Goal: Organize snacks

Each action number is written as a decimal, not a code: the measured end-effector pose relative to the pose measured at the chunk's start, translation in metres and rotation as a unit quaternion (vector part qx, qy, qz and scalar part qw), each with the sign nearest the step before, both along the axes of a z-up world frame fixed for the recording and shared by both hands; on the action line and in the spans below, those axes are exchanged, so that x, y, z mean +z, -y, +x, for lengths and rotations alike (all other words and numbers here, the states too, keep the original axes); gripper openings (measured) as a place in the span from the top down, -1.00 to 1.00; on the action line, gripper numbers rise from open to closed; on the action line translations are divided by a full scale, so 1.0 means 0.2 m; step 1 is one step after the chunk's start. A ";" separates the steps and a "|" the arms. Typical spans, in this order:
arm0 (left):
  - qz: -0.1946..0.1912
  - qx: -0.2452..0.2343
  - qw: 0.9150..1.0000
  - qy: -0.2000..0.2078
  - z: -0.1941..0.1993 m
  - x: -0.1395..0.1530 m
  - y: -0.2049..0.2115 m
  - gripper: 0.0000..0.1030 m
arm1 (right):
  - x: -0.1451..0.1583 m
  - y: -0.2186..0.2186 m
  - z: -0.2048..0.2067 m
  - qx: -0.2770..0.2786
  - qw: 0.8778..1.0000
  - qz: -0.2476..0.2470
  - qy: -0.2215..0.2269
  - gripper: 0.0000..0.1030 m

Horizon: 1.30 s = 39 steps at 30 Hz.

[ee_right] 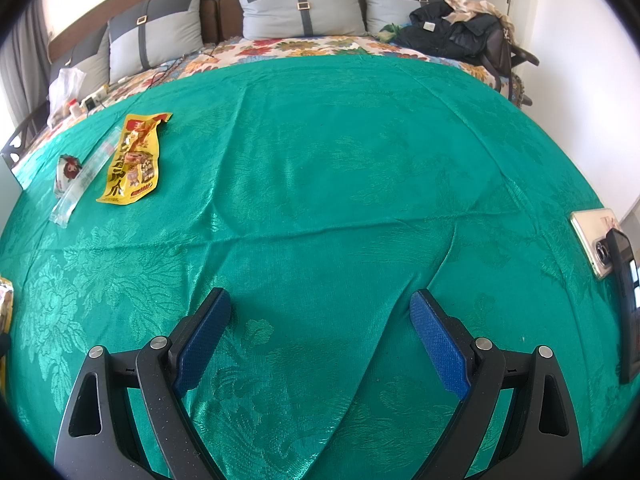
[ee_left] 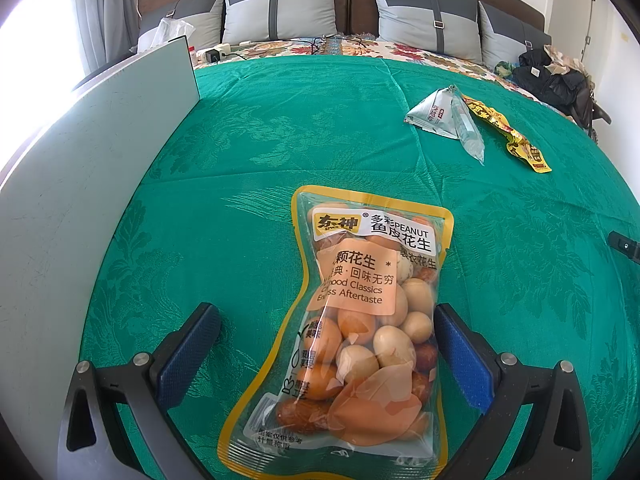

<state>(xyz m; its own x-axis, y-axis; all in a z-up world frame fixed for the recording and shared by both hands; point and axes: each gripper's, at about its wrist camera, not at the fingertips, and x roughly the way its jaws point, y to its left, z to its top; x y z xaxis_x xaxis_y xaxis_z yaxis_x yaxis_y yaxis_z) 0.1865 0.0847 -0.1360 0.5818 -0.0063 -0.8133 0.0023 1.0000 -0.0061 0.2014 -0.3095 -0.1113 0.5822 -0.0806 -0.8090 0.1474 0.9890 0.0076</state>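
Left wrist: open tongs straddle one peanut bag; three packets beyond (right tongs agape).

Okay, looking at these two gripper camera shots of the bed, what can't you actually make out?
- Peanut packet: its bottom edge is cut off by the left wrist frame.
- Grey board, left wrist view: runs out of frame, glare washes its top.
- Phone, right wrist view: partly covered by a dark device at the frame edge.
- Small red-and-white packet, right wrist view: too small to read.
- Yellow object, right wrist view: only a sliver shows.
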 end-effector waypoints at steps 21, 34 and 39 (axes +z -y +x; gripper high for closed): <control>0.000 0.000 1.000 0.000 0.00 0.00 0.00 -1.00 | 0.20 -0.62 0.72 0.144 0.982 0.106 -0.064 -0.78; -0.001 0.000 1.000 0.000 0.00 0.00 0.00 -1.00 | 0.01 -0.73 0.76 0.171 0.982 0.009 -0.074 -0.02; -0.001 0.000 1.000 0.000 0.00 0.00 0.00 -1.00 | 0.00 -0.61 0.68 0.169 0.981 0.047 -0.085 0.00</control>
